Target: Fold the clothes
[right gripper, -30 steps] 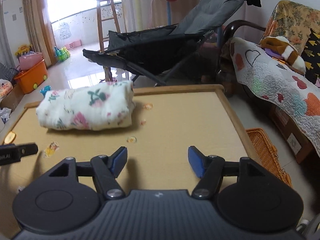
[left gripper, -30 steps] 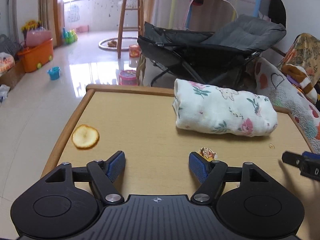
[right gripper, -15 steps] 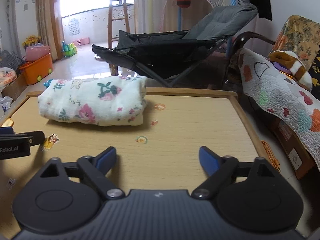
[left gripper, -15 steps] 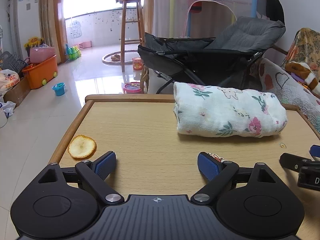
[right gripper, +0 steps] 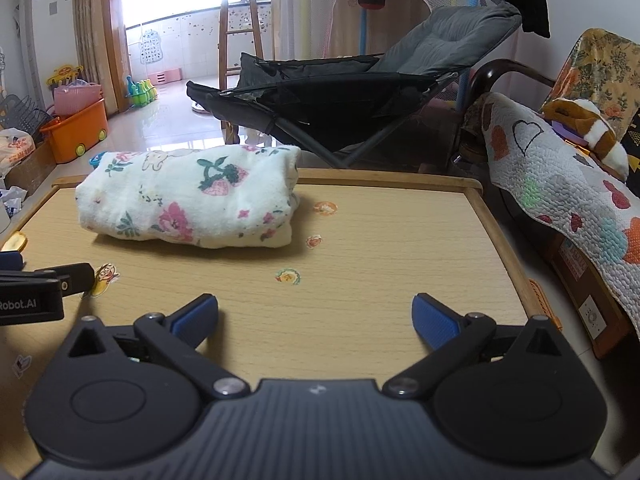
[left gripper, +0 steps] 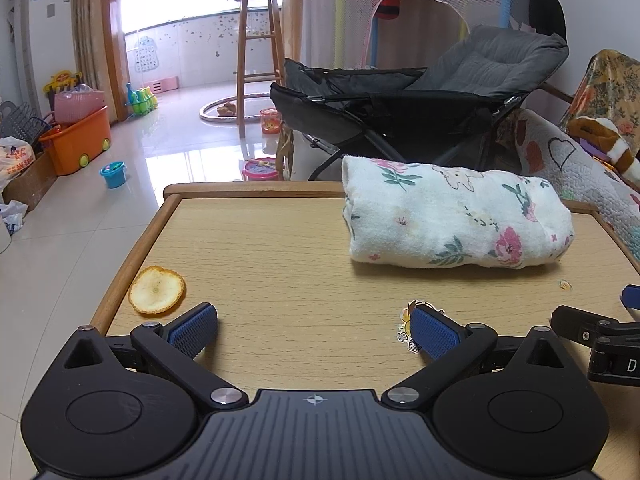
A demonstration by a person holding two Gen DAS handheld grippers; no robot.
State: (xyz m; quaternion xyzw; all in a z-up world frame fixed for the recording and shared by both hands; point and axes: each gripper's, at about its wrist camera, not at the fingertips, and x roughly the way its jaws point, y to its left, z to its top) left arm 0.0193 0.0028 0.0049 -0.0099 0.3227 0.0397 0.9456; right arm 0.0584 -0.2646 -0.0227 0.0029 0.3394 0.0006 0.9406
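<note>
I've got both tongs, left tongs [left gripper: 313, 322] & right tongs [right gripper: 315, 312], jaws just been opening, now spread wide w/ nothing between them, hovering over the bench [left gripper: 280, 248]. Folded floral cloth [left gripper: 452, 222] lies at the bench's far side, apart from both; orange peel [left gripper: 157, 290] near the left edge.

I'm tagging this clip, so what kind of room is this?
Probably a family living room: a wooden table, a grey reclining chair beyond it, and children's toys by an orange bin on the tiled floor.
</note>
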